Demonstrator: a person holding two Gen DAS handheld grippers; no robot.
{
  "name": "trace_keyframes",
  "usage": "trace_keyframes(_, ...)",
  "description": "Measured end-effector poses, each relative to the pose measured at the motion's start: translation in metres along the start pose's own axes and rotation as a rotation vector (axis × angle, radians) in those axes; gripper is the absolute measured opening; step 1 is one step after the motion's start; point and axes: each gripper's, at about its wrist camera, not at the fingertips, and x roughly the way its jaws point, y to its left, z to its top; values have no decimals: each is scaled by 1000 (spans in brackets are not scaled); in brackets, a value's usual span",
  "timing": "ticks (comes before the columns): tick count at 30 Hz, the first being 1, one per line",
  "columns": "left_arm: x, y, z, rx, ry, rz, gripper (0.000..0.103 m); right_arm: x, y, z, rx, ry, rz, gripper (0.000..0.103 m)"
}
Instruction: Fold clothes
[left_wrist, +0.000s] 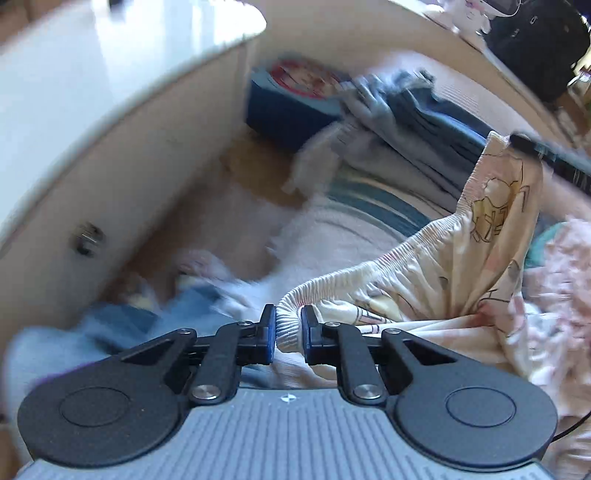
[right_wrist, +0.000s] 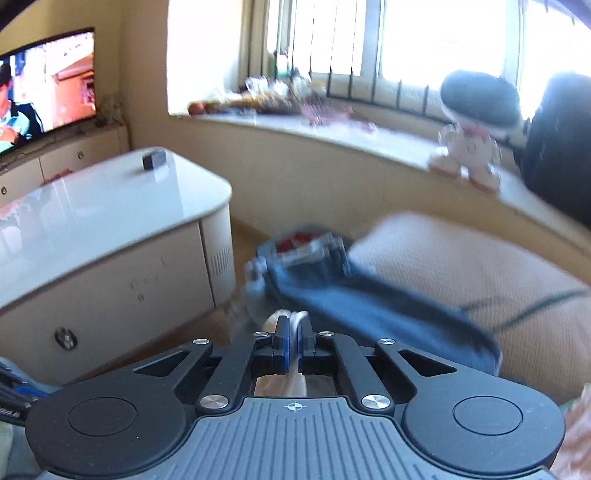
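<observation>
Left wrist view: the left gripper has its jaws clamped on the gathered elastic waistband of a cream printed garment, a pair of shorts or trousers as far as can be told. The waistband runs up and to the right to its far corner, where the right gripper shows only as a dark tip at the cloth. Holding the band at two separated points is, in my judgement, meant to stretch it straight so the garment hangs flat for a first fold. Below lies a sofa with a pale cover, carrying a heap of blue and grey clothes. A blue box stands on the floor beyond. Much of this view is motion-blurred.

Right wrist view: the right gripper has its jaws together on a thin fold of pale cloth; only a small bunch shows above the pads. Denim jeans lie across the sofa cushion ahead. A white-topped bench stands to the left, a small dark object on it. Behind are a lit television, a bright barred window, and a sill bearing a toy figure.
</observation>
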Motion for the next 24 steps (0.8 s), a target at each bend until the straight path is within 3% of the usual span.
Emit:
trace_keyframes(3,-8,-1,-6,34,-26,78,13,13,4,12,-16,-10,12,3)
trace_keyframes(7,29,0,-7,30,109,129,14,52,11,3,-24,127,78,5)
trace_keyframes(9,37,7,-7,-3,159,104,15,59,12,-10,-5,176,93,10)
trace_keyframes(11,32,10,-6,-9,141,108,23,58,11,-23,7,207,90,12)
trace_keyframes(12,29,10,-4,-7,127,111,39,54,9,-29,18,220,85,14)
trace_keyframes(13,25,11,-3,-2,111,109,49,48,5,-34,30,232,80,14)
trace_keyframes(20,-1,2,8,38,15,78,54,-51,-20,-80,120,227,-6,15)
trace_keyframes(24,-9,-22,14,96,-45,50,64,-105,-23,-112,151,253,-51,16)
